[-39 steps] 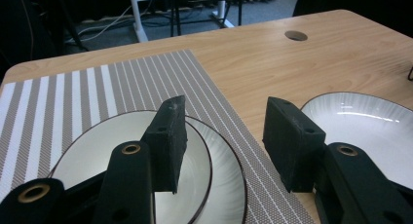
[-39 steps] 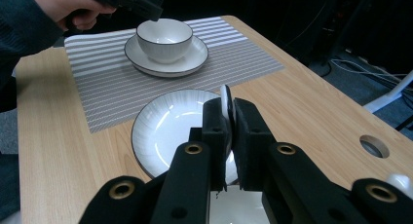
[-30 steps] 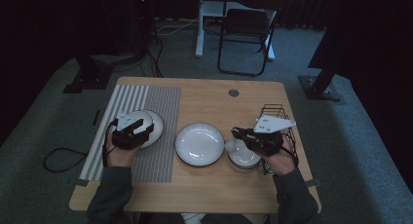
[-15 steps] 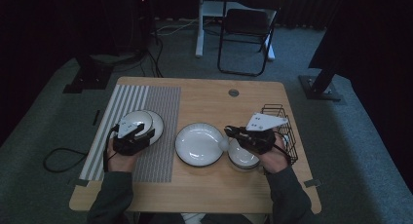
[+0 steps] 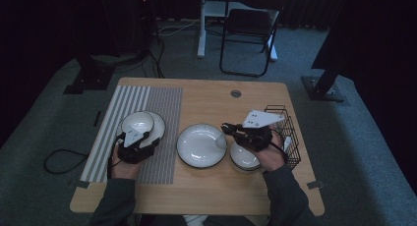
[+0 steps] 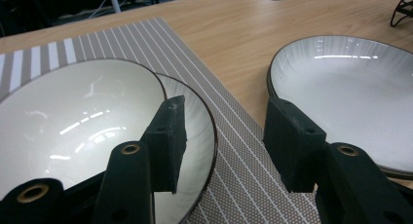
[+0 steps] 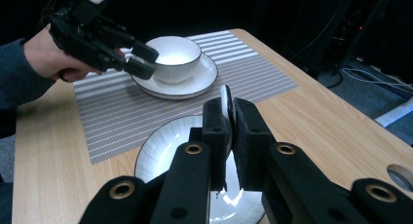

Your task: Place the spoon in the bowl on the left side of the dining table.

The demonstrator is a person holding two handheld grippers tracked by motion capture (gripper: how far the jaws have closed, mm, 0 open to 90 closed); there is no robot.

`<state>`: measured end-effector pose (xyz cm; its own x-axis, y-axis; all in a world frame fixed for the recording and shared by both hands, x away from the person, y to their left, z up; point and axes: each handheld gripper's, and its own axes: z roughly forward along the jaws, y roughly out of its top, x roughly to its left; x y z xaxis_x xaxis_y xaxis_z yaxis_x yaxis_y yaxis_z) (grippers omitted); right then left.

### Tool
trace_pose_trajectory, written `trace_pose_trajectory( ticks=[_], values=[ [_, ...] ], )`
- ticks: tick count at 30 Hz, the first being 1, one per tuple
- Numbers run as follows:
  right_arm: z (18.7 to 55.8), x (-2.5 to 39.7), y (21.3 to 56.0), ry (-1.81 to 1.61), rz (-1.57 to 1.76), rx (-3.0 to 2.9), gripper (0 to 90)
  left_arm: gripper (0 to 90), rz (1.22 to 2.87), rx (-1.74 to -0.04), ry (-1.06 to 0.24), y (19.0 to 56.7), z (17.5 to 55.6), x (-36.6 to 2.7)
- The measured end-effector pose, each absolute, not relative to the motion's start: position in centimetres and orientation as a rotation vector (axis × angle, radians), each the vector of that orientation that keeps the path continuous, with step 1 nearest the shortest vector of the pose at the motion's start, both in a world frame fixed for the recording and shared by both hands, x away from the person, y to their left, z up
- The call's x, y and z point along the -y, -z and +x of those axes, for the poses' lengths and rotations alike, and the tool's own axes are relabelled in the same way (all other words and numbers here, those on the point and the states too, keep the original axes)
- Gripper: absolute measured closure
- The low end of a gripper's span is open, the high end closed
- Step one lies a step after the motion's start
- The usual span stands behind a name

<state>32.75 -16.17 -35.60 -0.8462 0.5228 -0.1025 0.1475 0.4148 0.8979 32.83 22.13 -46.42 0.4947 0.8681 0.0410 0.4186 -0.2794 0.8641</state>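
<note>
Right gripper (image 7: 227, 118): fingers clenched on a thin white piece seen edge-on, most likely a spoon (image 7: 225, 95), held just above the centre plate (image 5: 199, 147) and over its right rim. Left gripper (image 6: 224, 121): fingers released and wide apart, poised at the near rim of the white bowl (image 5: 137, 124), which sits on a second plate (image 5: 158, 125) on the striped mat (image 5: 162, 103), left of the centre plate. A smaller bowl (image 5: 243, 159) lies under the right hand, just right of the centre plate; a wire rack (image 5: 285, 132) stands farther right, at the edge of the worktop (image 5: 206, 191). My reading is that the step in hand is setting the spoon down into the centre plate, with the left gripper waiting on the bowl. To do it well, lower the spoon until its low end touches the glaze before letting go. The plate looks slick and shallow, so a drop from height would probably skid or clatter. Keep the wrist level so the piece does not pivot in the narrow grip. Release slowly and back the fingers out along their own line, away from the plate's raised rim and clear of the small bowl below the hand. The left fingers should stay clear of the bowl rim meanwhile, since a nudge could slide the bowl on its plate.
</note>
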Motion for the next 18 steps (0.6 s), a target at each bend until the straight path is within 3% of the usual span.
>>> trace_pose_trajectory(
  ticks=[18],
  values=[
    [33.6, 14.4, 35.4, -1.410, 0.556, -2.307, 84.5, 51.8, 1.914, -1.093, -0.612, 48.9, 32.4, -21.8]
  ],
)
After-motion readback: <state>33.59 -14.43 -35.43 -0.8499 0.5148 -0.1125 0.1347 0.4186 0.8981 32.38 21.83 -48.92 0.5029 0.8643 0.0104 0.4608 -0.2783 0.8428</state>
